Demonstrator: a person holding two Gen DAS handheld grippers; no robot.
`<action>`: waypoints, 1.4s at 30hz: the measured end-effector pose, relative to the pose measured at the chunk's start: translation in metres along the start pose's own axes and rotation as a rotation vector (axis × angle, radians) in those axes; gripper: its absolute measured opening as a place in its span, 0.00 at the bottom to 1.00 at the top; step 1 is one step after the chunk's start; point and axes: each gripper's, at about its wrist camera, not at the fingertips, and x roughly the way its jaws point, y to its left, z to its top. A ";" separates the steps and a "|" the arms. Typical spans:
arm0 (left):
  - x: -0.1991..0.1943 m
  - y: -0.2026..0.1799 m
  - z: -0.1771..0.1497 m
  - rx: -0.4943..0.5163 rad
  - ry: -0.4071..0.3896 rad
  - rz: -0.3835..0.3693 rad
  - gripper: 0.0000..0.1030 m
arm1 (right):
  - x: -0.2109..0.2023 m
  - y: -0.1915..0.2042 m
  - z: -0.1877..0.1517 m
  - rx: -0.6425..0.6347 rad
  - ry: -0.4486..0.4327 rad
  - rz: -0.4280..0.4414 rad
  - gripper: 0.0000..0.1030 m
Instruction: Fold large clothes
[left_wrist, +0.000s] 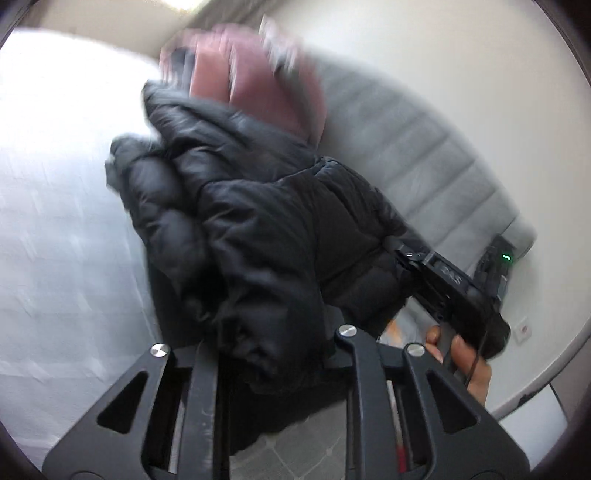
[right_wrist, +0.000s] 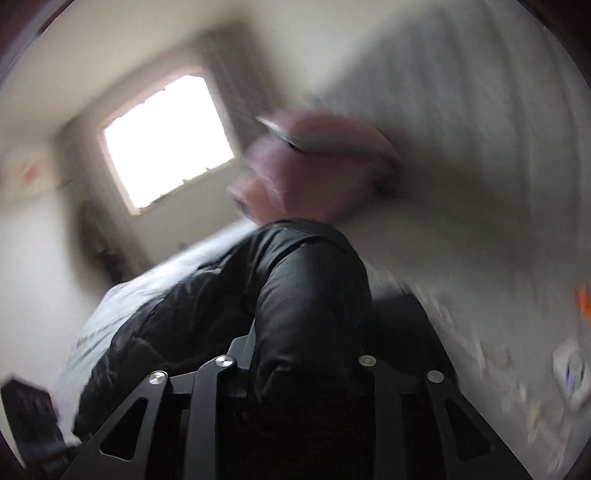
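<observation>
Left hand-held gripper (left_wrist: 275, 354) clamping puffy black jacket (left_wrist: 258, 221), bunched

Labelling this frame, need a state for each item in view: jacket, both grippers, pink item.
Black puffer jacket: bunched, lifted, held by both grippers.
Left gripper: shut on the jacket.
Right gripper: shut on the jacket.
Pink padded garment: lying on the bed, blurred.
</observation>
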 end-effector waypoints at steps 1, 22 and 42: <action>0.010 0.006 -0.015 -0.011 0.009 -0.021 0.26 | 0.012 -0.023 -0.010 0.077 0.071 -0.036 0.37; -0.137 0.006 -0.021 0.203 -0.064 0.298 0.74 | -0.140 0.048 -0.023 0.164 -0.119 -0.124 0.79; -0.240 -0.057 -0.048 0.407 -0.180 0.375 0.96 | -0.256 0.194 -0.187 -0.237 -0.250 -0.427 1.00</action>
